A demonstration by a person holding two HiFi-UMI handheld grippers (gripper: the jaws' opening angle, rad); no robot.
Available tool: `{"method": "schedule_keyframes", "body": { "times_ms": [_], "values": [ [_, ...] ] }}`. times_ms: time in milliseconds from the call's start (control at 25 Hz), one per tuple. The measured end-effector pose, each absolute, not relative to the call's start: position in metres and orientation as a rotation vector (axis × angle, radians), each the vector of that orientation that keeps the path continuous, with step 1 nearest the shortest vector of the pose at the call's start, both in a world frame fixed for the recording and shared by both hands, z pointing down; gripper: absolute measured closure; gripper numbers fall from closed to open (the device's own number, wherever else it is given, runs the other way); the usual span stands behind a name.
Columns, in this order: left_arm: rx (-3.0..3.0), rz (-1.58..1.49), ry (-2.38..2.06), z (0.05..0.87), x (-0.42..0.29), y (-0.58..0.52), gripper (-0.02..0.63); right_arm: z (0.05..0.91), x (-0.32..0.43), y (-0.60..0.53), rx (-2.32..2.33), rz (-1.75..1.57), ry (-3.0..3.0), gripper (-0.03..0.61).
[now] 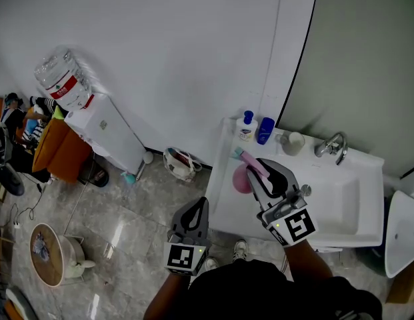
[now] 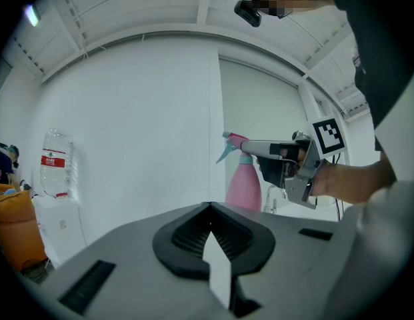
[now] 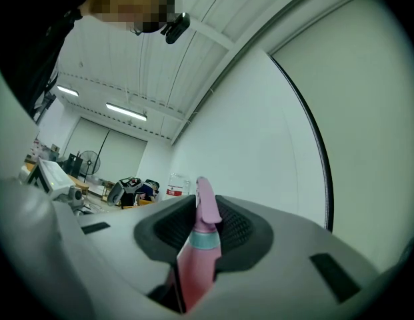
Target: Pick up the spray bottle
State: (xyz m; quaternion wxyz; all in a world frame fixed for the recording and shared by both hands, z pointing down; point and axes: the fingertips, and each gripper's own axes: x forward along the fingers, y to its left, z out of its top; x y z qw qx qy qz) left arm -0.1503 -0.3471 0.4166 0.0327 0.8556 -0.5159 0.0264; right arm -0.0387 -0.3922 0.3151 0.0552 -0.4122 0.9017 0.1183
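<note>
Looks like a wash corner in an office or work room. A white sink (image 1: 370, 205) with a metal tap (image 1: 332, 145) and a soap bottle (image 1: 246, 127), against a plain white wall (image 1: 180, 59). Close by, a water dispenser (image 1: 110, 135) with a big bottle (image 1: 62, 85) on top, on a shiny tiled floor (image 1: 127, 245). Farther off, chairs (image 1: 8, 179), a standing fan (image 3: 90, 160) and long ceiling lights (image 3: 126, 111).
</note>
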Motion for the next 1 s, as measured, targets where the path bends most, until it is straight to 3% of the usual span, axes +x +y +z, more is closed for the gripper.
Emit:
{"method": "schedule_keyframes", "body": {
  "times_ms": [1000],
  "values": [
    [2.768, -0.023, -1.646, 0.353, -0.146, -0.375, 0.618, 0.301, -0.045, -0.380, -1.218, 0.422, 2.723, 0.491]
  ]
}}
